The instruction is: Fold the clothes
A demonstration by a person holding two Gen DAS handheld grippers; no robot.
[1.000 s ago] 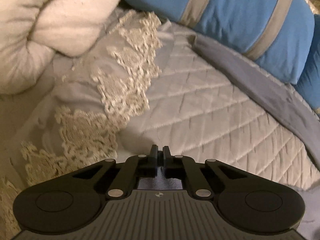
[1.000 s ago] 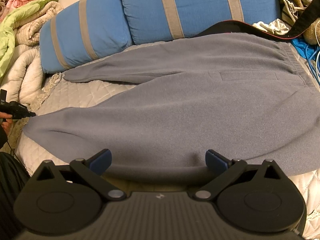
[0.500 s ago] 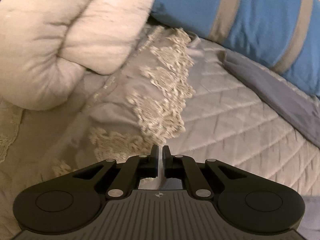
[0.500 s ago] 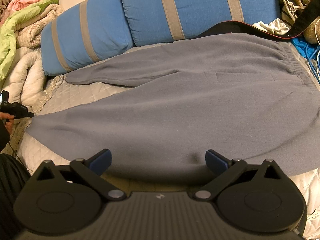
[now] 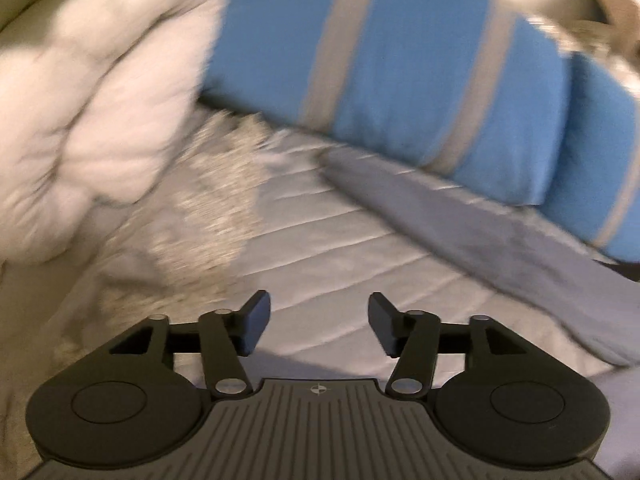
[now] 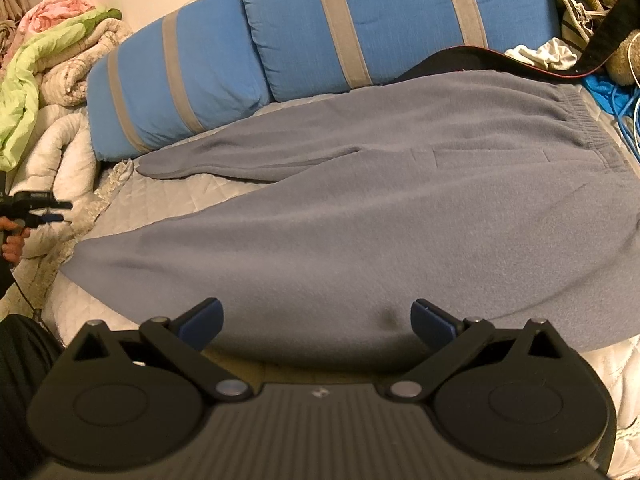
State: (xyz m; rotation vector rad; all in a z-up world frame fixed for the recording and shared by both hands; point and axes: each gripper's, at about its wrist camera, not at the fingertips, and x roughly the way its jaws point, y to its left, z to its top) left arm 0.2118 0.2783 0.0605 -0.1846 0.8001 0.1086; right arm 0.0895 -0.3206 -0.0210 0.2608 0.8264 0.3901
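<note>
On the bed (image 6: 132,204), grey trousers (image 6: 360,216) lie flat; left claw (image 5: 319,322) is opening, empty, right claw (image 6: 318,322) released above the near leg; recommend gripping matching hems evenly

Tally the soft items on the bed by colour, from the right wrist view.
Grey: 1, the sweatpants.
Blue with grey stripes: 2, the left pillow and the right pillow.
Green: 1, the blanket.
Pink: 1, the cloth.
Cream: 1, the comforter.
Total: 6
</note>
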